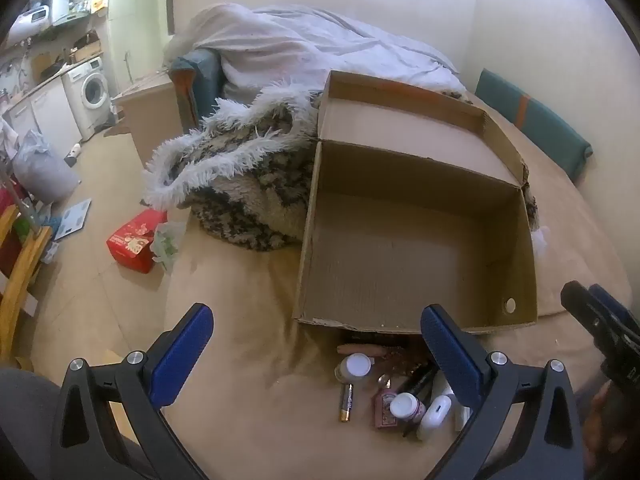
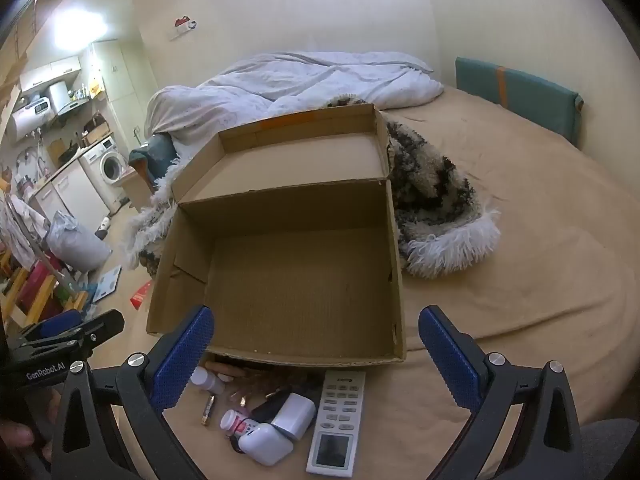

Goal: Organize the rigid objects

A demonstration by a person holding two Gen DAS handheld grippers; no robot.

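On the tan bed sheet (image 2: 520, 240): open brown cardboard box (image 2: 280, 280), nothing inside.
Left gripper (image 1: 316, 356) and right gripper (image 2: 316, 356) both spread, holding nothing.

Home: bed (image 2: 520, 216); washing machine (image 2: 110, 164)

We've got both grippers hovering side by side, near edge of the scene. Left gripper (image 1: 316, 356) has its blue fingers (image 1: 182, 354) spread wide, nothing between them. Right gripper (image 2: 316, 356) is the same, fingers (image 2: 450, 354) wide apart and holding nothing.
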